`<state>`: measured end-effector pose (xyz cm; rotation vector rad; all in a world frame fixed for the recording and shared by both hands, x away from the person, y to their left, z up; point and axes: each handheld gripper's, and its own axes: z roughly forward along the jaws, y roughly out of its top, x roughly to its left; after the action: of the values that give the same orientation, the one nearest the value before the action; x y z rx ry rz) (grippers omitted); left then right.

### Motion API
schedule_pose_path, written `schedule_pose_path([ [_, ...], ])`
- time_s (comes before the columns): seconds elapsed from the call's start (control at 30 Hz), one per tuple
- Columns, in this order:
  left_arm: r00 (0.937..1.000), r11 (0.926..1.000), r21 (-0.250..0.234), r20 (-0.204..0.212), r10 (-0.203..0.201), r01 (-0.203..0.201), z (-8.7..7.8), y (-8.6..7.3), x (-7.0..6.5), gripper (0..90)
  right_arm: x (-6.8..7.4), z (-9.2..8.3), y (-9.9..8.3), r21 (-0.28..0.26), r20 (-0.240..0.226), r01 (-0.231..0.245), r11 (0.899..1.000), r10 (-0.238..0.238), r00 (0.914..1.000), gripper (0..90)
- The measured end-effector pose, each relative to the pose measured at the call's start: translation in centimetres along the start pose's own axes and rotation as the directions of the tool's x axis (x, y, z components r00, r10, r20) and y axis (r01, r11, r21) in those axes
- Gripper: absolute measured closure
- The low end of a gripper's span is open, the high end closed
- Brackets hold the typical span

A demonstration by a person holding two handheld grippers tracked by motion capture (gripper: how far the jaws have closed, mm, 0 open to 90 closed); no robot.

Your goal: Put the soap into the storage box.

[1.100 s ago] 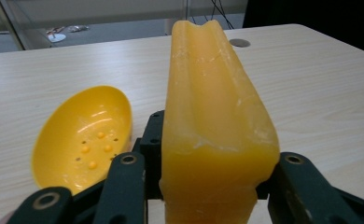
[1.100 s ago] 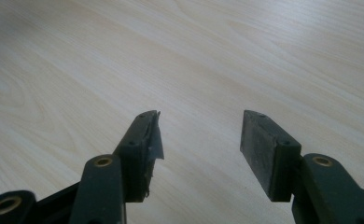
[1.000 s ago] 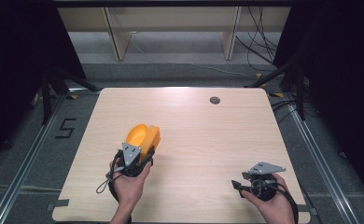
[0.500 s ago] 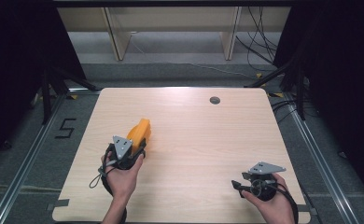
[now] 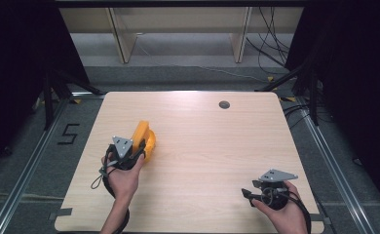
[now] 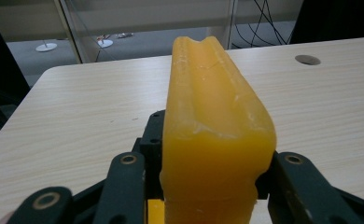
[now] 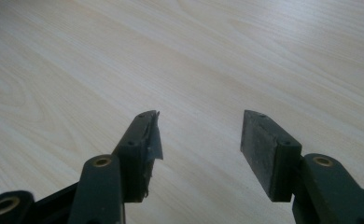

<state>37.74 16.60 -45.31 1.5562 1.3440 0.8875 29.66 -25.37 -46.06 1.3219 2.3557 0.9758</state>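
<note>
The left gripper (image 5: 138, 146) is clamping a yellow-orange block (image 6: 215, 135) between its jaws. In the left gripper view the block is standing tall between the two jaws, pressed by both, rising well above their tips and running forward past them; a shallow groove is running along its top. In the high view the block (image 5: 144, 140) is sitting just ahead of the left hand (image 5: 122, 173), toward the left part of the light wooden tabletop (image 5: 212, 146). Whether its underside is touching the wood or hanging slightly above it is hard to judge; it is probably resting there.

The right gripper (image 7: 199, 140) is standing with its jaws spread wide, with bare wood grain lying between and beyond them. A ragged scrap of pad material is curling off the tip of the jaw on the left of that view. In the high view the right gripper (image 5: 250, 193) is sitting low at the near right of the tabletop, held by the right hand (image 5: 283, 212), well apart from the block. A small dark round hole (image 5: 224, 104) is lying near the far edge.
</note>
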Motion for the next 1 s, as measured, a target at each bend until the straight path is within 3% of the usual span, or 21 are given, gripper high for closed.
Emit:
schedule_pose_path([
  [0.33, 1.0000, 1.0000, 0.008, 0.006, -0.005, 0.005, 1.8, -0.2, 0.6, 60.3, 0.0, 0.0, 0.0, 0.005, 0.001, -0.002, 1.000, 0.002, 1.0000, 46.6],
  [0.4, 0.9998, 0.9998, 0.004, 0.010, -0.017, 0.017, 2.0, -0.3, 0.6, 60.3, -0.1, 0.1, 0.0, 0.007, -0.020, 0.001, 1.000, -0.001, 0.9998, 46.6],
  [0.5, 0.9997, 0.9998, 0.005, 0.011, -0.021, 0.021, 2.5, -0.7, 0.7, 60.3, 0.0, 0.0, 0.0, 0.005, 0.001, -0.002, 1.000, 0.002, 1.0000, 46.6],
  [0.63, 0.9998, 0.9998, 0.004, 0.002, -0.022, 0.022, 2.8, -1.3, 0.8, 60.3, -0.3, 0.2, -0.1, -0.011, -0.009, 0.023, 1.000, -0.023, 0.9997, 46.6],
  [0.97, 0.9996, 0.9996, -0.001, 0.006, -0.028, 0.028, 3.8, -2.4, 0.7, 60.2, -0.2, 0.2, -0.1, -0.001, -0.001, 0.018, 1.000, -0.018, 0.9998, 46.6],
  [1.0, 0.9997, 0.9997, 0.000, 0.004, -0.025, 0.025, 3.8, -2.5, 0.7, 60.2, 0.2, 0.1, -0.1, 0.010, -0.007, -0.024, 1.000, 0.024, 0.9997, 46.6],
])
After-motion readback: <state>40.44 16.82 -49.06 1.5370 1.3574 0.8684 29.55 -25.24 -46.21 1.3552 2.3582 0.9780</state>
